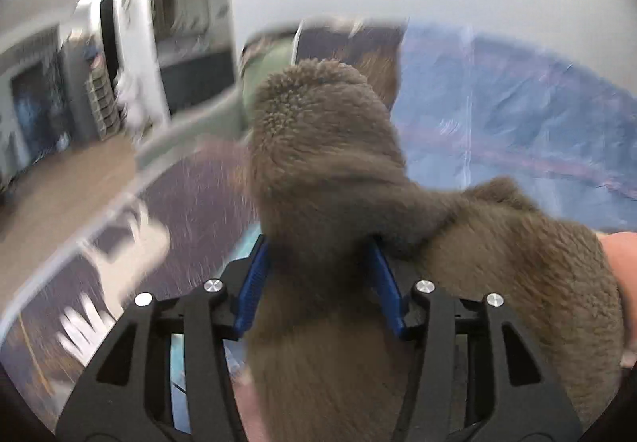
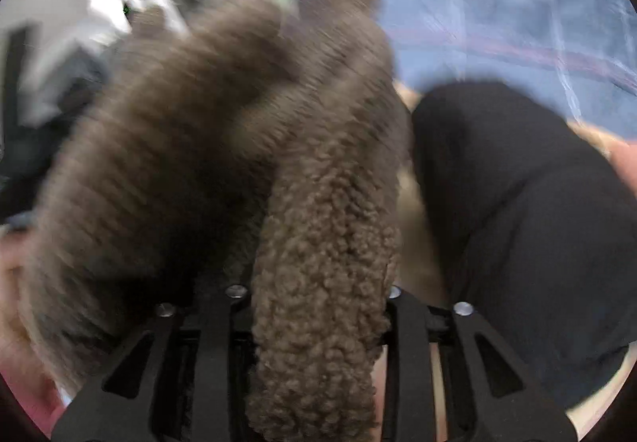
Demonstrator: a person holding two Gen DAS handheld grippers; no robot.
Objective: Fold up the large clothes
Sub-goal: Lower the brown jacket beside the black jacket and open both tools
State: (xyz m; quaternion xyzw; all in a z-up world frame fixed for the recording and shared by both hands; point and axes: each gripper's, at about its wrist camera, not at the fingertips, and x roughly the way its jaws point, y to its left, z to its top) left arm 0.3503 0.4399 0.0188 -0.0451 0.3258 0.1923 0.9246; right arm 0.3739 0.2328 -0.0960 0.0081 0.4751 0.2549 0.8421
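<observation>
1. In the left wrist view, my left gripper is clamped on a thick bunch of the brown, curly-pile fleece garment. The blue ribbed fingers press against the cloth on both sides at lower centre.
2. In the right wrist view, my right gripper has a roll of the same brown fleece garment filling the gap between its black arms. Its fingertips are buried in the pile, but the fabric sits wedged there, so I judge it grasped.
3. The garment is lifted off the surface, held in both grippers; it fills the centre of each frame.
4. Judgement: this is a carrying or spreading step, before any crease is laid. The blue bedcover with red stripes at upper right looks like the laying surface.
5. The next move calls for drawing the two held points apart, lowering the cloth flat, and keeping both grips firm until it rests.
6. Limits: both frames are heavily blurred. The garment's outline, sleeves and hems are not readable. A dark black mass at right of the right view is unidentified. The room at upper left is smeared.
</observation>
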